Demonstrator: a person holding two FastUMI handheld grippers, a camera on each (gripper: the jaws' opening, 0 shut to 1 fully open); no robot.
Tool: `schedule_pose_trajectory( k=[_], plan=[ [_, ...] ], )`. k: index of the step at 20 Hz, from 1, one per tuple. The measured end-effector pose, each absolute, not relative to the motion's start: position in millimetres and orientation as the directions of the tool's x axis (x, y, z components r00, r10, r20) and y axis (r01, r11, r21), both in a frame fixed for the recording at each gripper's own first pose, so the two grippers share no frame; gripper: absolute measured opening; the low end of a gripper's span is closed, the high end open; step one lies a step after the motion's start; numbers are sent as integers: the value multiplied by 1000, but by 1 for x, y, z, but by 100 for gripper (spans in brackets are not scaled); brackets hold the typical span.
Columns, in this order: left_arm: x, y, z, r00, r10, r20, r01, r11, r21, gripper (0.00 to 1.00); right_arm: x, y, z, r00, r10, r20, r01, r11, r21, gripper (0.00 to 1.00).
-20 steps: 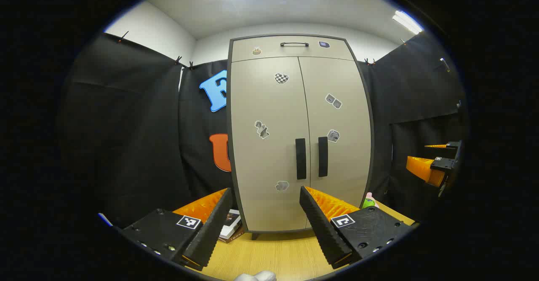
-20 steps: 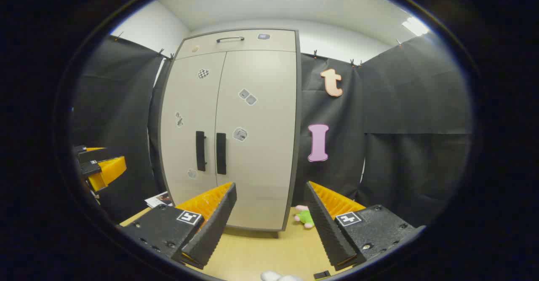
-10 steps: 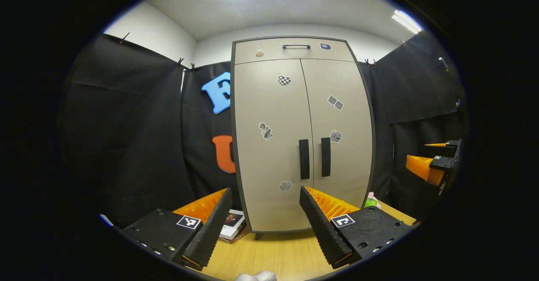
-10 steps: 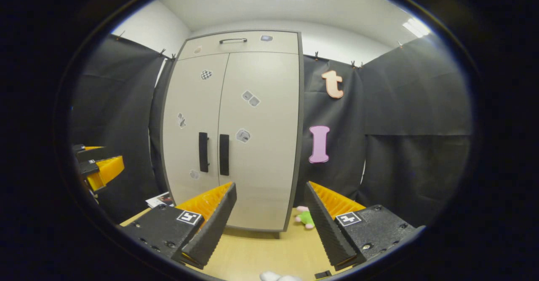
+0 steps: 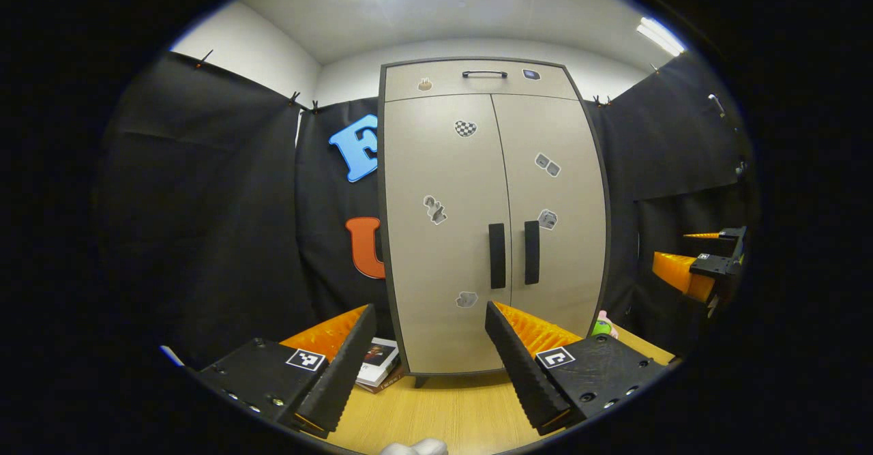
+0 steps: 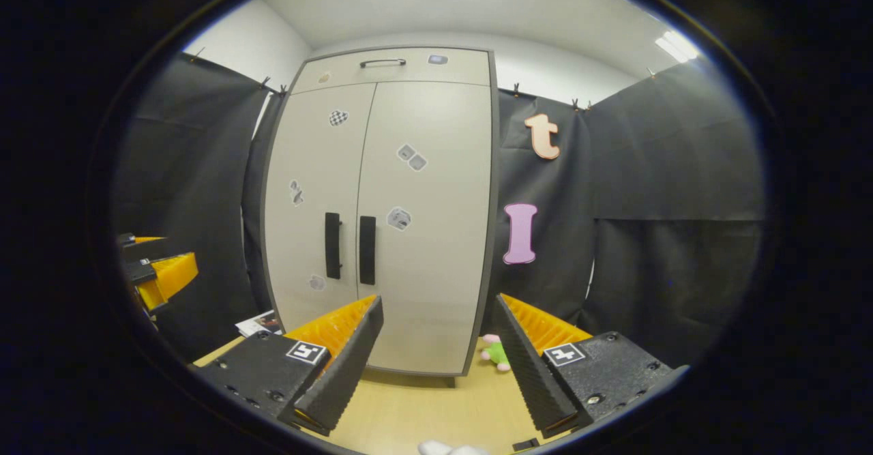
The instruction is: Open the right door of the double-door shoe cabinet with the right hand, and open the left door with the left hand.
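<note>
Nearest the camera in the left gripper view, the left claw hangs with its fingers spread wide and nothing between them, above the wooden surface. In the right gripper view the right claw is likewise agape and empty. Both are likely held open so each can slip round a vertical handle.

Beyond the left claw, a stack of books lies at about 7 o'clock of the shoe cabinet; a small green toy sits by its foot at 5 o'clock.

Farther off, the cabinet stands upright on the surface, both doors shut. The left handle and right handle sit side by side at the centre seam, well apart from either claw. The right claw points at about 1 o'clock of the right handle, so it would need to swing toward 11 o'clock.

Against the frames a second ago, the cabinet has slid slightly rightward in both views; the claws' spread is unchanged.
</note>
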State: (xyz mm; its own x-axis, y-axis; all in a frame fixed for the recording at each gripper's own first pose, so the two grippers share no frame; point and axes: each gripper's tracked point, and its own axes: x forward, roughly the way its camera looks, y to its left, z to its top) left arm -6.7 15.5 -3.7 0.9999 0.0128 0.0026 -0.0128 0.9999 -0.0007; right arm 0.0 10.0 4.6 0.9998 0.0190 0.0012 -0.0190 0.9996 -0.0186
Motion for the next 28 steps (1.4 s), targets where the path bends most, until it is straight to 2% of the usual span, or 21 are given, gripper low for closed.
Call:
schedule_pose_trajectory(
  k=[5,13,17,23,28],
  plan=[
    [-13,24,-10,999,30,-9,-30,1000,0,96,30,31,8,1000,27,7,-27,1000,-14,100],
    [-31,42,-15,996,83,-20,-83,996,12,96,112,94,18,996,89,23,-90,996,9,100],
    [-38,40,-15,995,99,-28,-98,995,20,96,162,114,20,997,78,5,-78,997,25,99],
    [-48,47,-19,989,144,-45,-142,989,37,96,220,135,16,999,44,-24,-44,999,16,87],
    [-53,54,-22,983,175,-57,-172,984,54,96,248,141,8,998,26,-65,-23,999,34,67]
  ],
)
